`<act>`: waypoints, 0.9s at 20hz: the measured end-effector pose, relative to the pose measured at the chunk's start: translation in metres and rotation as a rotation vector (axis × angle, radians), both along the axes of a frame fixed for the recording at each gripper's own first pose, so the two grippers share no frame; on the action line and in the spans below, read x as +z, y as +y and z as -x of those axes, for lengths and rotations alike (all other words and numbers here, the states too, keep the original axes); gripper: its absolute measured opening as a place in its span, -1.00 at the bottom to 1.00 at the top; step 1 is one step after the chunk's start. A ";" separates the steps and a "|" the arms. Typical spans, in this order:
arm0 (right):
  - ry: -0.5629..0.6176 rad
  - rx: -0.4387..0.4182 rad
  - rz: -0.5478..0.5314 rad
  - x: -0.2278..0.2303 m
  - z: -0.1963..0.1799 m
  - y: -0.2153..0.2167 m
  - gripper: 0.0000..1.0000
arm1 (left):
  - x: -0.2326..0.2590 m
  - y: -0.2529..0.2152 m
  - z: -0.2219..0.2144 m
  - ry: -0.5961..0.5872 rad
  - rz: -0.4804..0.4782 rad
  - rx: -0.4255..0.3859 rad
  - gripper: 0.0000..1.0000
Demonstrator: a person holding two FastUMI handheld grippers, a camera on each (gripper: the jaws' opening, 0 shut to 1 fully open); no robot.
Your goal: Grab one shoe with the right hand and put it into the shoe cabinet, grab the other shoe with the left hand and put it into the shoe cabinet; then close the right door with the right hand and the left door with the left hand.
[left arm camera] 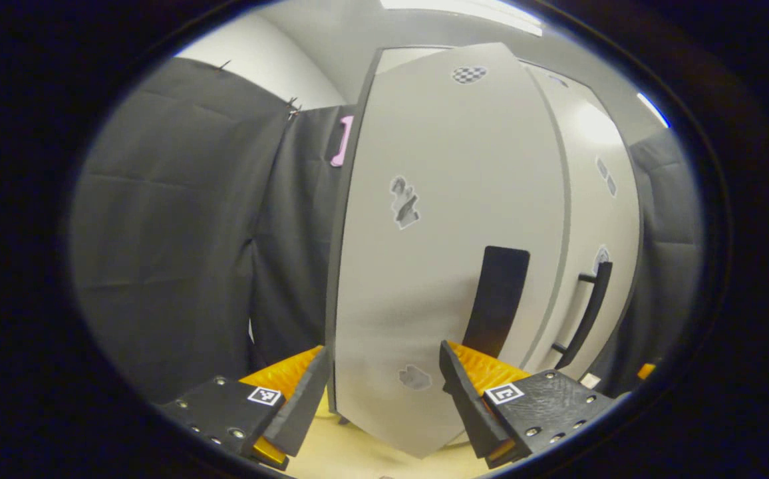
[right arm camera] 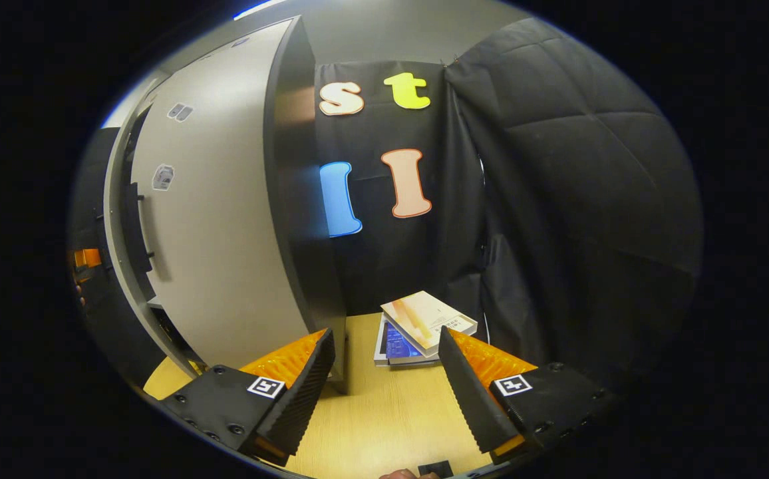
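Left gripper view: left door (left arm camera: 451, 219) btwn open left claw (left arm camera: 384, 392) fingers.

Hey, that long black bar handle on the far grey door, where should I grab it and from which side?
Take the black bar handle at its middle, between its two standoff posts. It runs upright and stands clear of the grey door, so there is room behind it. Come straight from the front, jaws spread sideways, one on each side of the bar. The left gripper is open.

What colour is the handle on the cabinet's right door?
Black: the bar handle on the pale grey door, clearest in the left gripper view.
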State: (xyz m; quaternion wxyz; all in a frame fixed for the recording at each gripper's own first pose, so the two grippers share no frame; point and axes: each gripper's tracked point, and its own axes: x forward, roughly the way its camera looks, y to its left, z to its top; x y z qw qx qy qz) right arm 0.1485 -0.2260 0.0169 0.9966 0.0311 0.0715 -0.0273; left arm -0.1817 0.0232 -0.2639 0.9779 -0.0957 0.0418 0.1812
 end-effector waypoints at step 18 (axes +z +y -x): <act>-0.185 0.119 0.079 0.064 0.019 0.184 0.86 | 0.009 0.012 0.083 -0.096 -0.149 -0.207 0.88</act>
